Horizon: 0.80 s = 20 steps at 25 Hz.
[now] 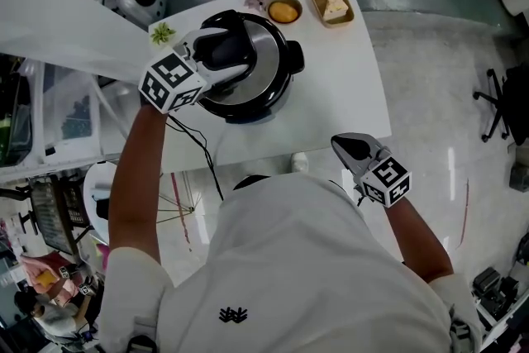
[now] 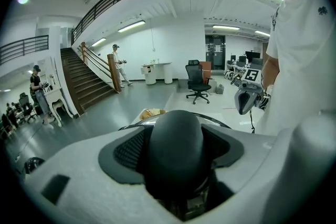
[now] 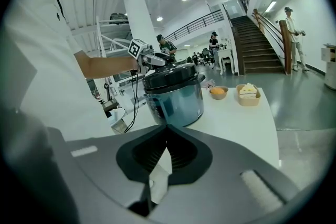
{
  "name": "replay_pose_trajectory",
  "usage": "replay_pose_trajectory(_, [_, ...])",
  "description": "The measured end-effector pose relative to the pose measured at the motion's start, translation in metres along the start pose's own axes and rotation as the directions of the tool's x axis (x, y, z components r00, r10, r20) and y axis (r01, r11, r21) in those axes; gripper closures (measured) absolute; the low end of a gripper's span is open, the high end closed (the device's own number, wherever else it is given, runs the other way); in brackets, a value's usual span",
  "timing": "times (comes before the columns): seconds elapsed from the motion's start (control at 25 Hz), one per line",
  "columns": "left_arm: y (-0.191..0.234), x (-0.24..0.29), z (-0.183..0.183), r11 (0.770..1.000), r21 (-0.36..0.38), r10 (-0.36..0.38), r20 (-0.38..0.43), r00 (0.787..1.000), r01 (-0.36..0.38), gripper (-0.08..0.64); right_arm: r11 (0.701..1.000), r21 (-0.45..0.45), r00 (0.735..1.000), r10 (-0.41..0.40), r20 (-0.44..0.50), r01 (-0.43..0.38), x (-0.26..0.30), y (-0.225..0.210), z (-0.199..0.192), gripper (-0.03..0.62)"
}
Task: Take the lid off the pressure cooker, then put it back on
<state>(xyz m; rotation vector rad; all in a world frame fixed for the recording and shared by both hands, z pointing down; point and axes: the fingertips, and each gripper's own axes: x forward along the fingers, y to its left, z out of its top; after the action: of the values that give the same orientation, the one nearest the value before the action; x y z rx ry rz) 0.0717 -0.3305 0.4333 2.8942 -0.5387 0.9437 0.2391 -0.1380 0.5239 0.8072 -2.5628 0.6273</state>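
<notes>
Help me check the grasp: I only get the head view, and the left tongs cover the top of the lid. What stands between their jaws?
Observer: In the left gripper view, the jaws of the left tongs stand wide around the black knob.
Operator: Is the lid seated?
Observer: From the right gripper view, the lid sits on the pressure cooker, with no gap showing on that side.
Operator: And the right tongs?
Observer: The right tongs have their jaws together, with nothing between them.
</notes>
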Motion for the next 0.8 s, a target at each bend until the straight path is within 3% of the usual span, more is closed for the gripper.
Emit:
replay_pose_trajectory(0.44, [0.009,-0.017,0.003,0.989,-0.105,0.112,0.049,0.993,-0.106,0.195,0.998,-0.004,0.998,0.065,-0.016,-0.065,0.001,-0.007,-0.004,0.578])
replay_pose_trajectory(0.8, [0.008,-0.054,-0.002,0.947,-0.213,0.266,0.097,0.959,-0.241,0.228,0.991,-0.045,0.992,0.124,-0.023,-0.125,0.012,-0.02,0.005,0.578])
